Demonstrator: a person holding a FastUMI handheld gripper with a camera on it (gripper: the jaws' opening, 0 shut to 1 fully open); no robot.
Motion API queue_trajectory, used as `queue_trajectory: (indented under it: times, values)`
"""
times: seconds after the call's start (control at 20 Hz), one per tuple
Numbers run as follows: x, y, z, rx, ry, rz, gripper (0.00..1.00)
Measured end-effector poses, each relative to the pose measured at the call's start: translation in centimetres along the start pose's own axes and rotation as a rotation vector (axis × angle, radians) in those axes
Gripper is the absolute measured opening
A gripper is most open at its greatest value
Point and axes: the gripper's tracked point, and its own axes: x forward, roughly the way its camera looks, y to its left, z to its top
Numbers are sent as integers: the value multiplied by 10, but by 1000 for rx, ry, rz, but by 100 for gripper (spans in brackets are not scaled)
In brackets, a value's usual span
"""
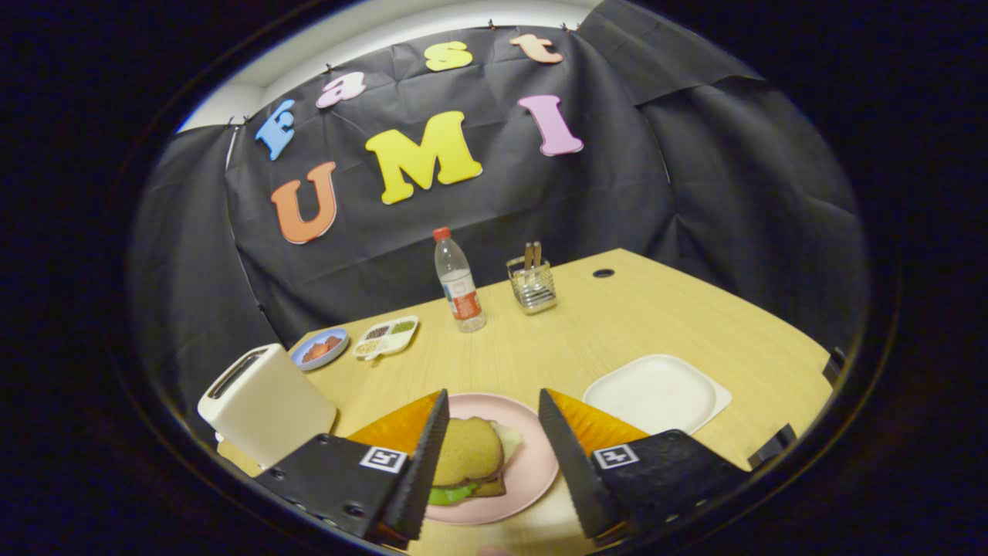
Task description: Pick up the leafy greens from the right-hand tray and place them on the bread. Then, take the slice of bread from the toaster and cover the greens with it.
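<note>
Wide-open, empty tongs [492,401] straddle the pink plate [540,463] carrying the bread-topped sandwich [469,455]; toaster [262,401] left of it, white tray [656,394] right, bare tabletop [617,324] beyond.

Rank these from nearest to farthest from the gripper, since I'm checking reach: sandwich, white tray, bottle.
From the open gripper:
1. Sandwich, between the fingers, on the pink plate.
2. White tray, just beyond the right finger.
3. Bottle, far back near the wall.
</note>
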Motion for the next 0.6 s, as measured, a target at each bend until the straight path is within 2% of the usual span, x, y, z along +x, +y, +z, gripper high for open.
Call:
queue_trajectory:
  times: [0.1,0.2,0.35,0.6]
  values:
    - [-14,-4,29,-37,-98,19,93]
    - [-29,-13,58,-94,-198,21,96]
    - [-56,-26,100,-167,-324,7,95]
    - [-101,-43,152,-167,-423,5,95]
